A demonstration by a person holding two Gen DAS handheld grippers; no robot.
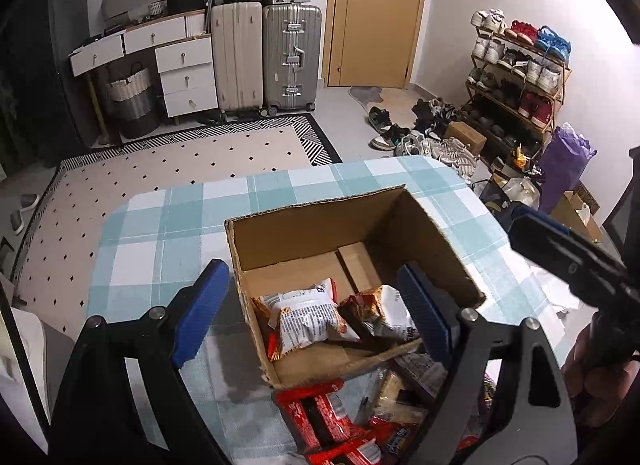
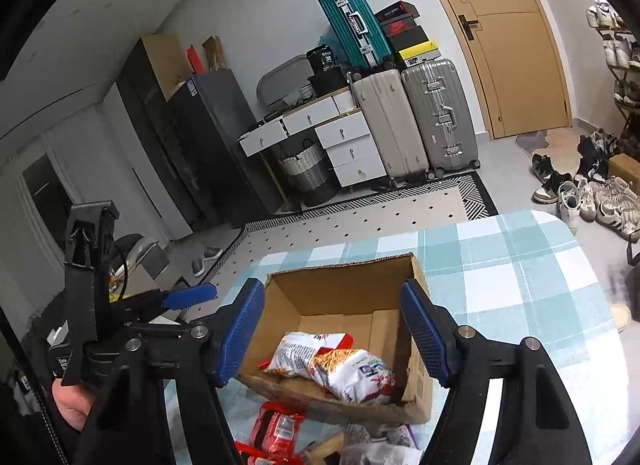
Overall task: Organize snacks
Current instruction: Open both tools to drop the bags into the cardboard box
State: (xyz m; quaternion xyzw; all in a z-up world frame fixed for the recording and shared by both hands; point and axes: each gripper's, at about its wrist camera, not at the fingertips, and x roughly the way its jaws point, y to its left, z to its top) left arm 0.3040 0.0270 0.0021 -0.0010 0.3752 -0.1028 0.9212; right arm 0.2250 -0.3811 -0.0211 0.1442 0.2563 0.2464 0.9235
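An open cardboard box (image 1: 320, 225) stands on the checked tablecloth; it also shows in the right wrist view (image 2: 344, 289). Inside lie two white-and-orange snack bags (image 1: 308, 317) (image 1: 384, 309), seen together in the right wrist view (image 2: 340, 365). Red snack packets (image 1: 320, 413) lie in a pile in front of the box, also in the right wrist view (image 2: 276, 429). My left gripper (image 1: 316, 313) is open and empty, hovering over the box's near side. My right gripper (image 2: 332, 341) is open and empty above the box's near edge; it appears at the right of the left view (image 1: 560, 253).
The table (image 1: 160, 225) with the blue checked cloth ends ahead, above a patterned rug (image 1: 180, 153). Suitcases (image 1: 264, 57), a drawer unit (image 1: 176, 61) and a door stand at the far wall. Shoes (image 1: 420, 133) and a shoe rack (image 1: 516, 77) are at the right.
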